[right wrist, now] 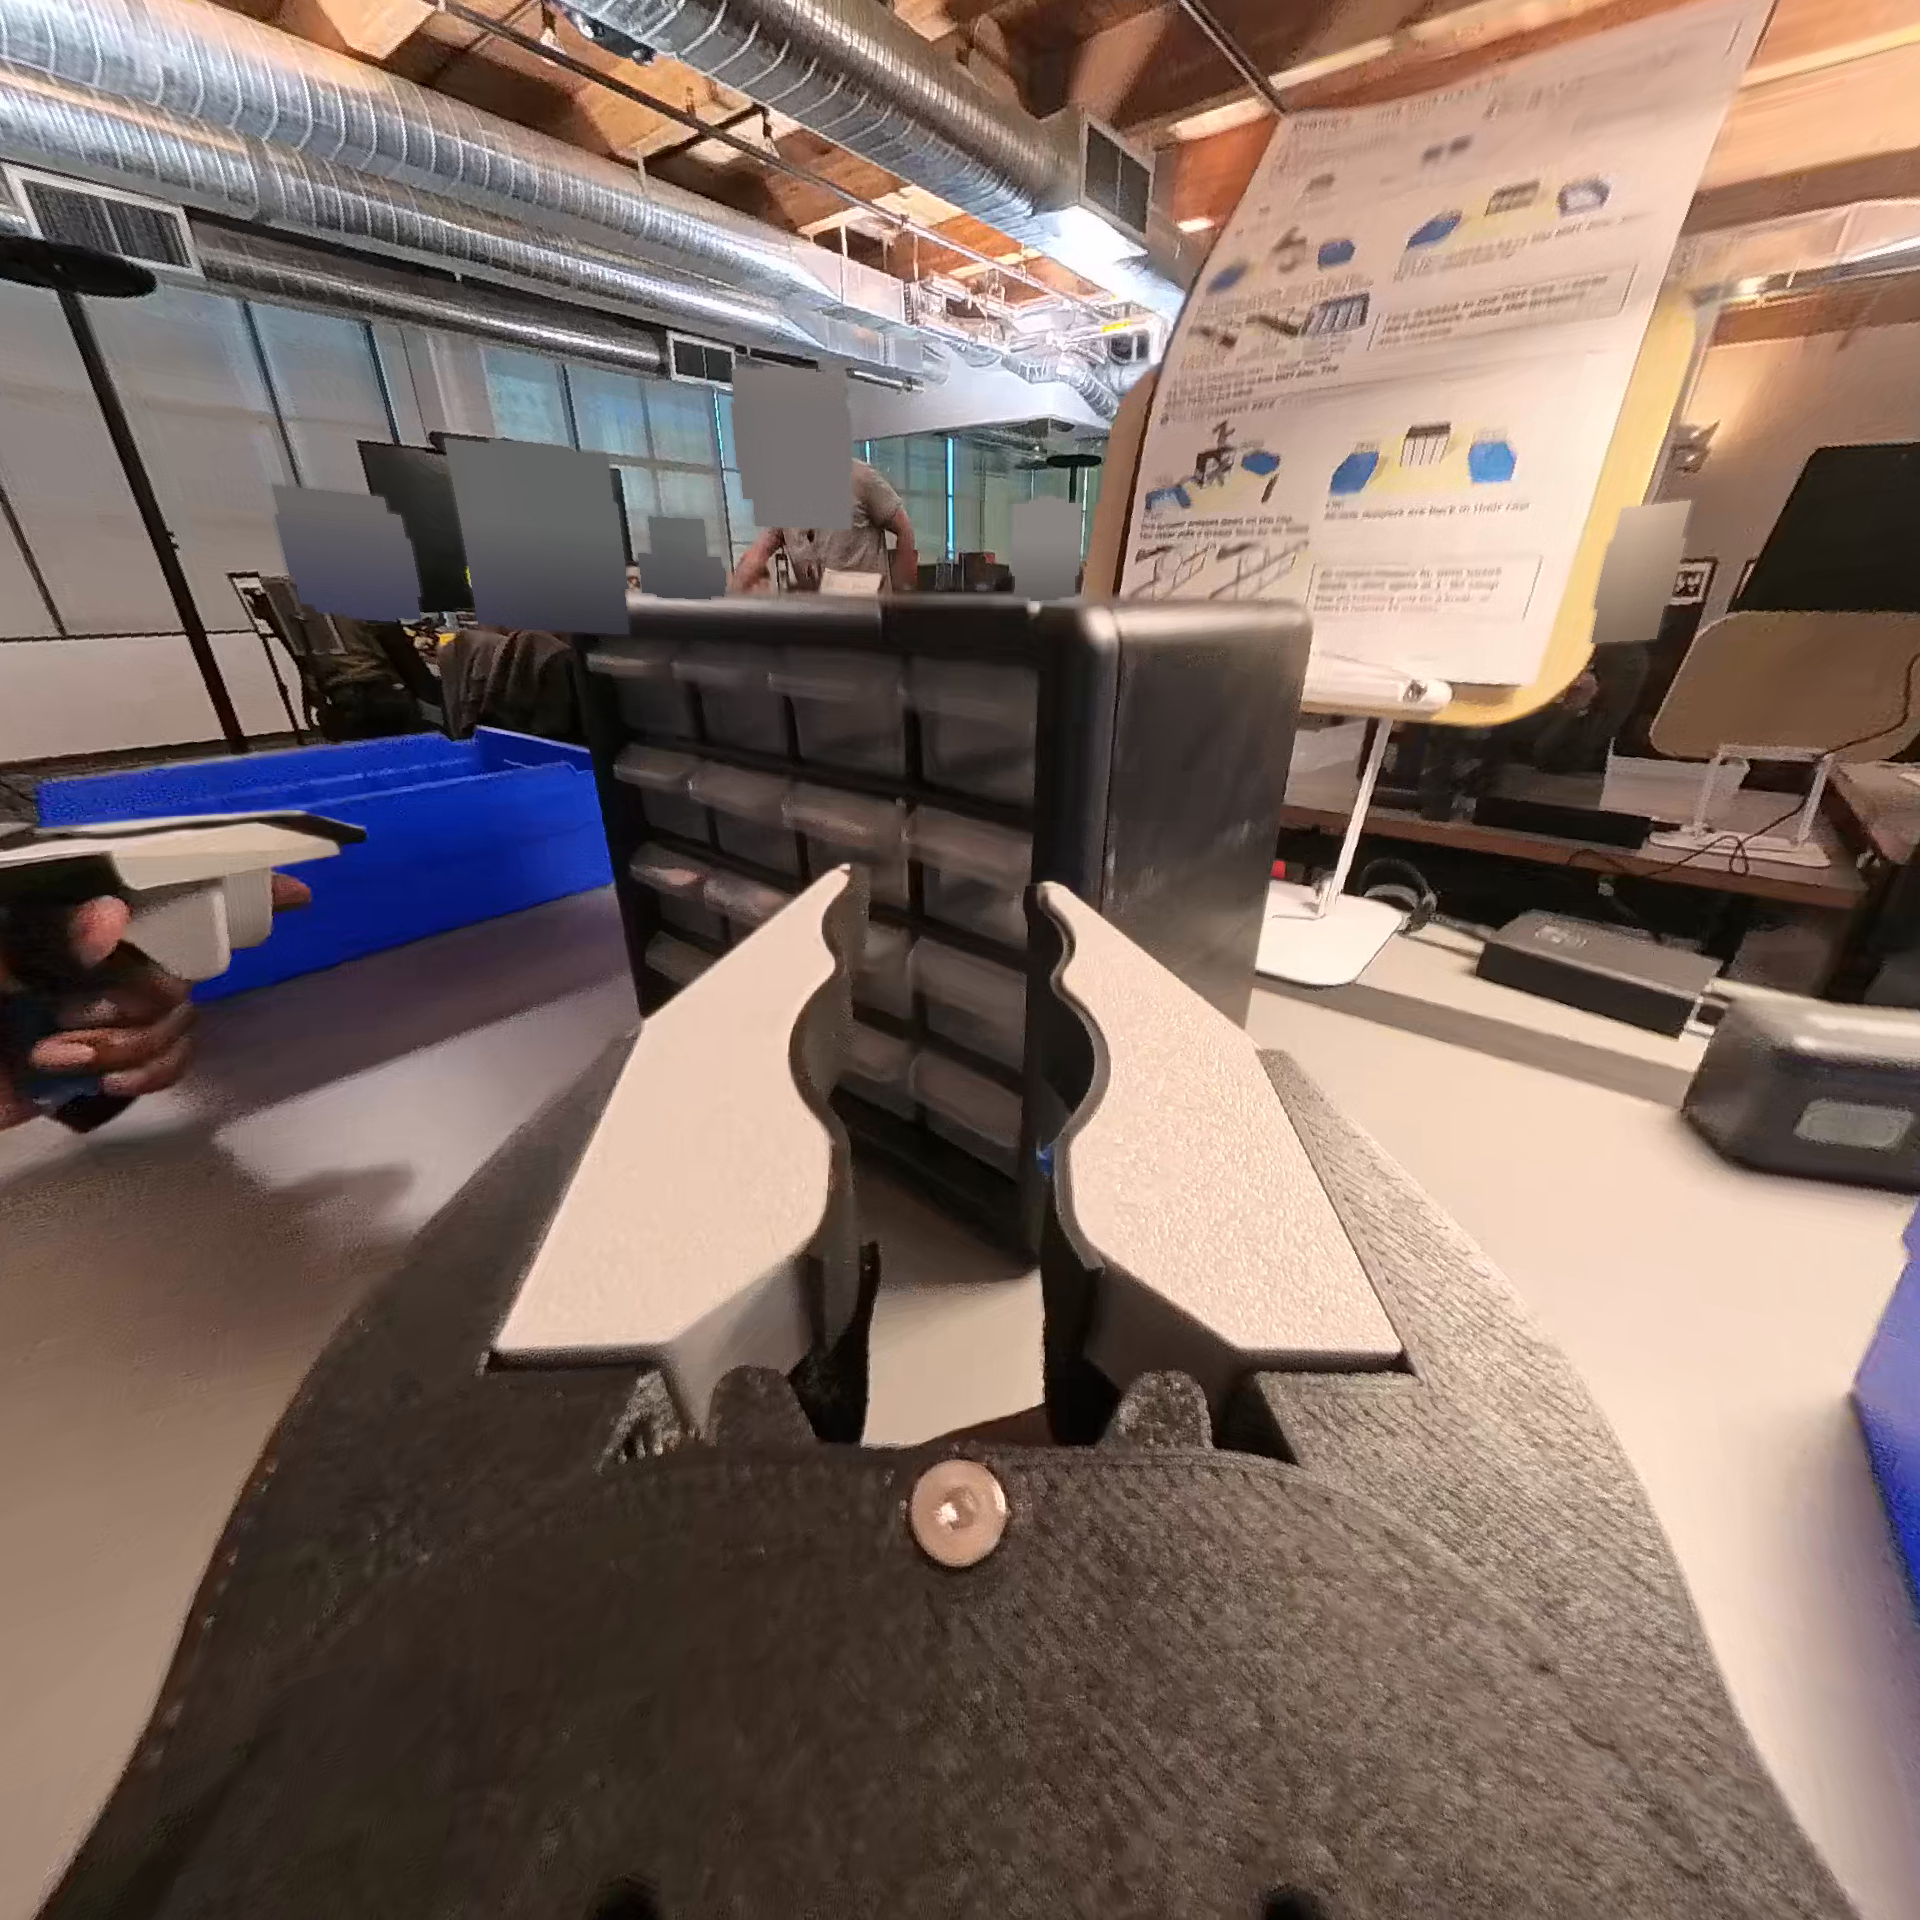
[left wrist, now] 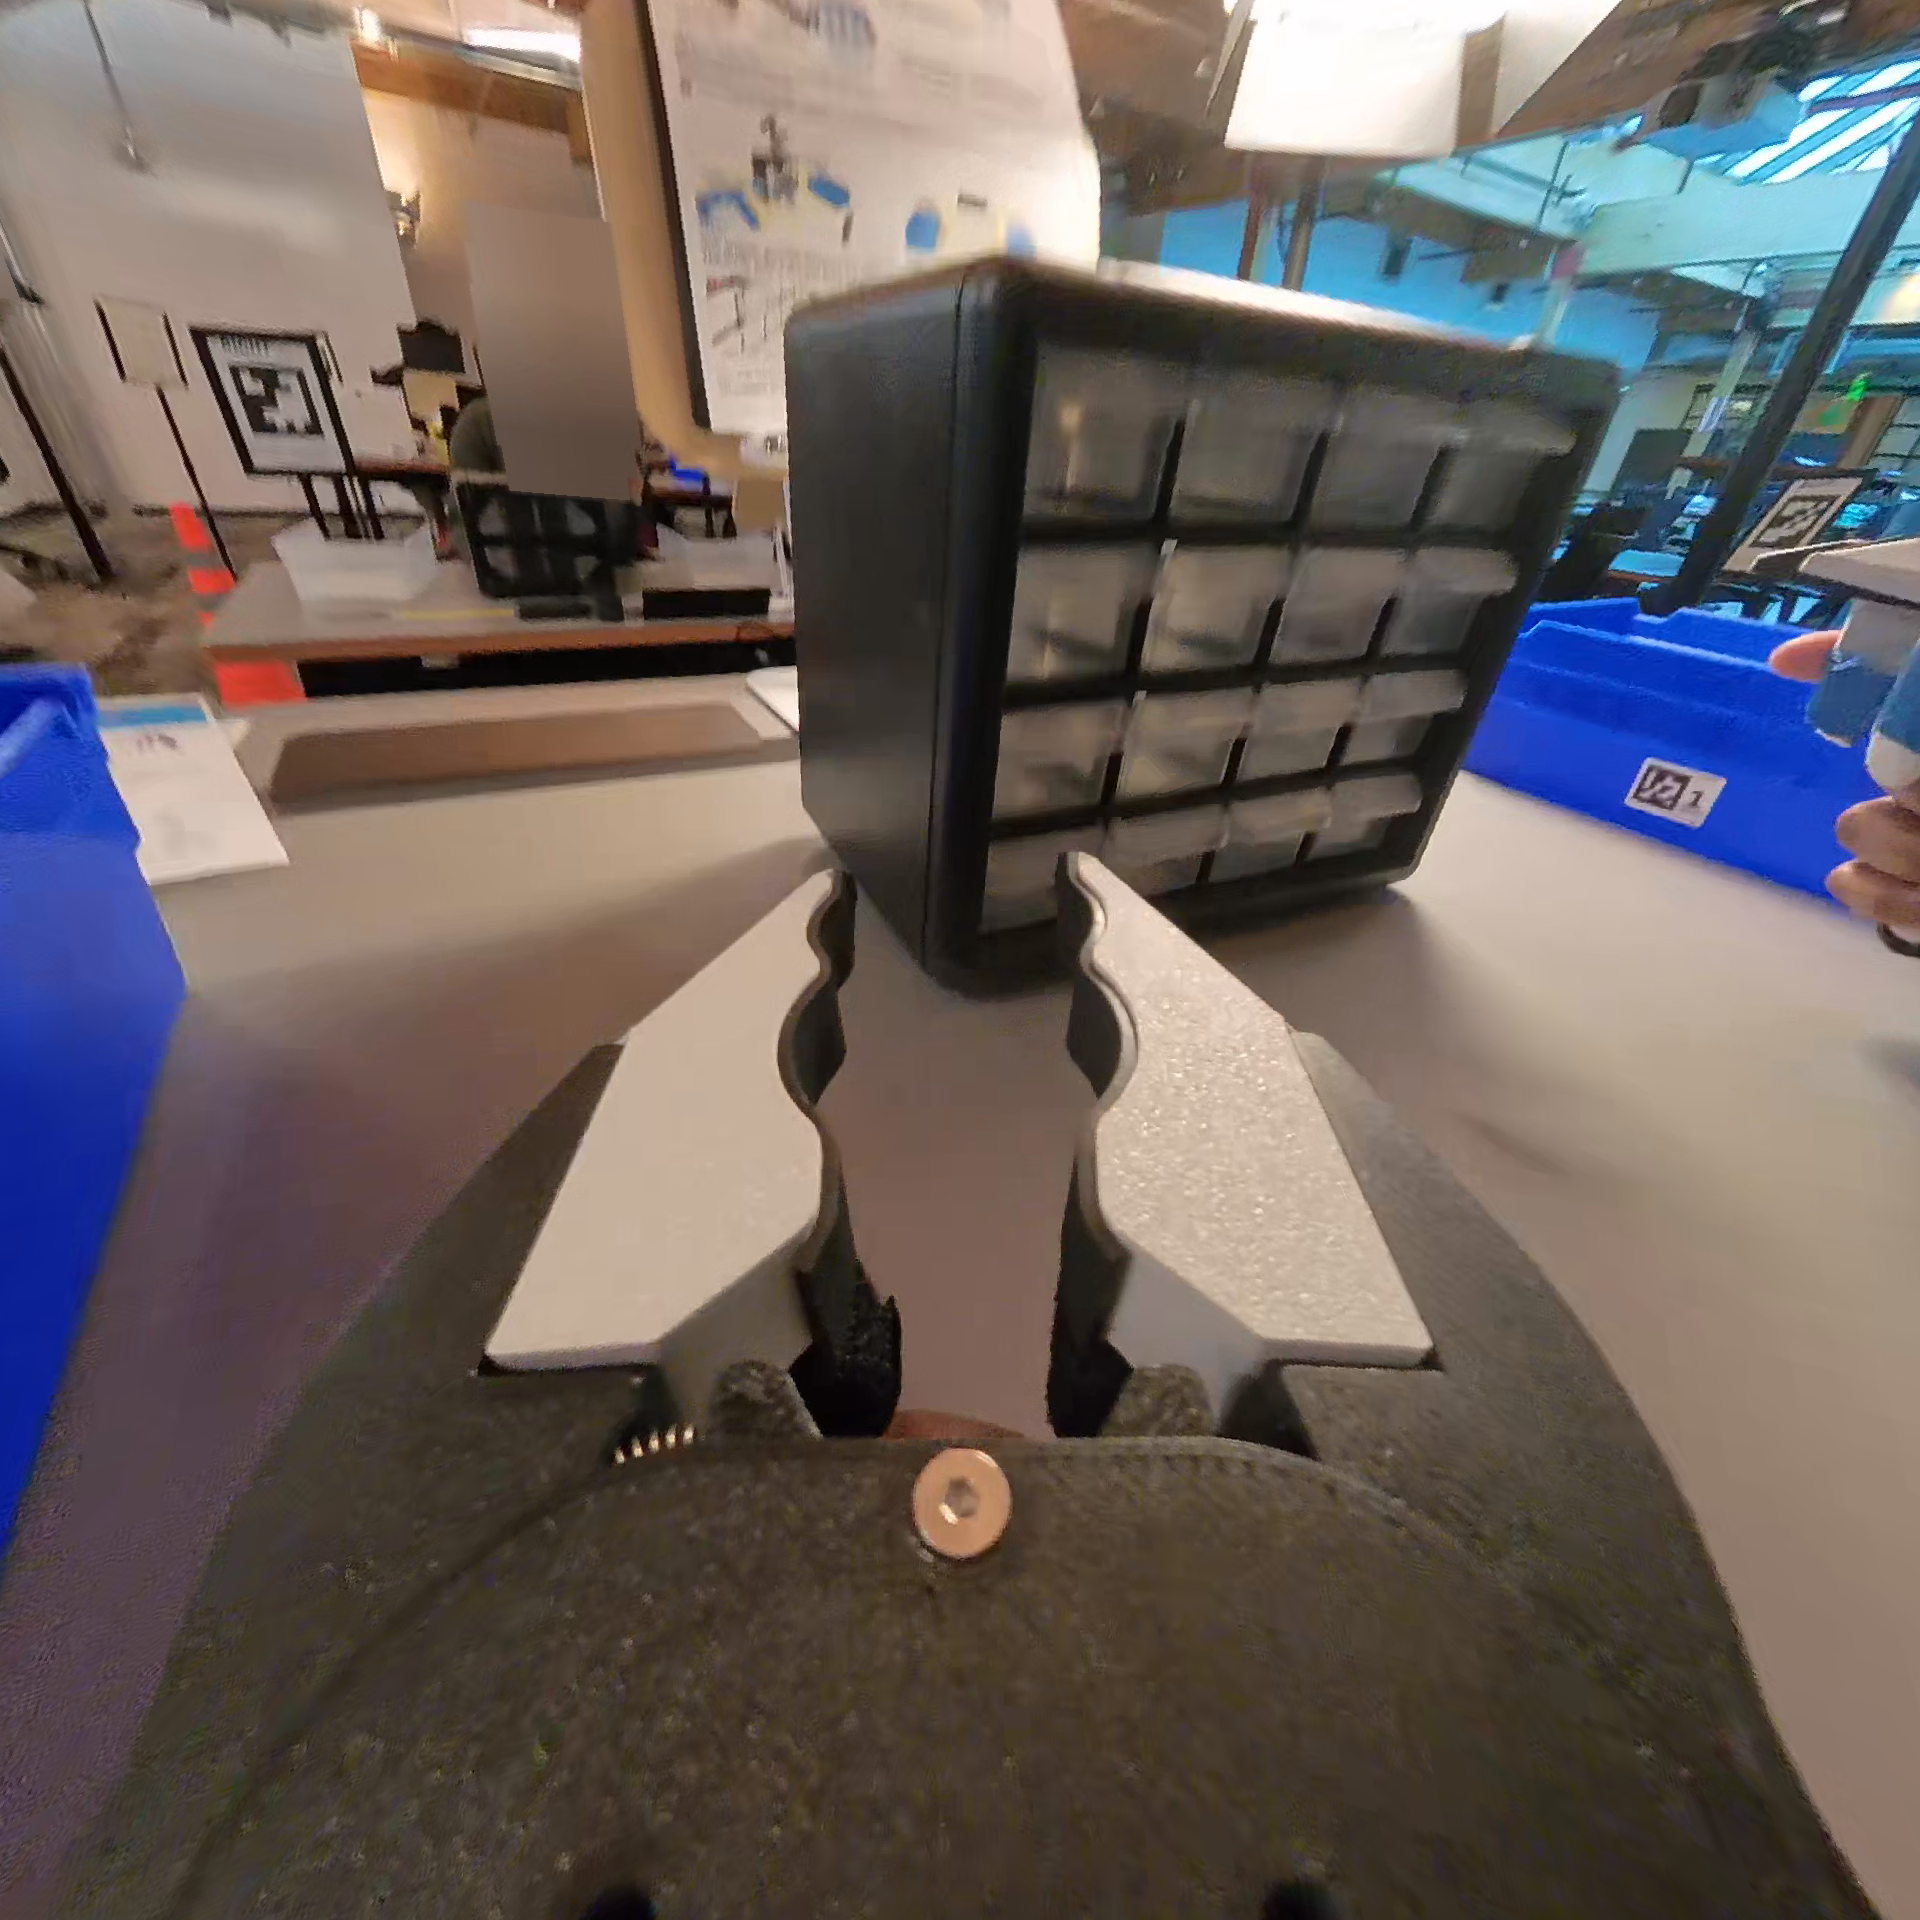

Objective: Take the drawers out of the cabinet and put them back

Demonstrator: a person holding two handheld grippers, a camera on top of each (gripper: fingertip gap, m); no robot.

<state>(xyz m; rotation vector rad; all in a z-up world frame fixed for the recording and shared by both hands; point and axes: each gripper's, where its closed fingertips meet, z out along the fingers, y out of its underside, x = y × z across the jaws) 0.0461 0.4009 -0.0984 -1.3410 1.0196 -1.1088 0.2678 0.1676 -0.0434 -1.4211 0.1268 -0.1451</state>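
A black cabinet (left wrist: pixel 883 623) with a grid of clear drawers (left wrist: pixel 1247 623) stands upright on the grey table (left wrist: pixel 520 987). All the drawers I can see sit inside it. My left gripper (left wrist: pixel 951 883) is open and empty, a short way in front of the cabinet's near bottom left corner. In the right wrist view the cabinet (right wrist: pixel 1195 779) stands just ahead, with its drawers (right wrist: pixel 831 758) facing left of me. My right gripper (right wrist: pixel 945 883) is open and empty, in front of the lower right drawers. The left gripper also shows in the right wrist view (right wrist: pixel 208 862), held in a hand.
A blue bin (left wrist: pixel 1662 717) stands right of the cabinet, another blue bin (left wrist: pixel 62 935) at the left edge, also in the right wrist view (right wrist: pixel 364 821). A sheet of paper (left wrist: pixel 187 800) lies left. A poster board (right wrist: pixel 1403 364) and a grey device (right wrist: pixel 1818 1101) stand at right.
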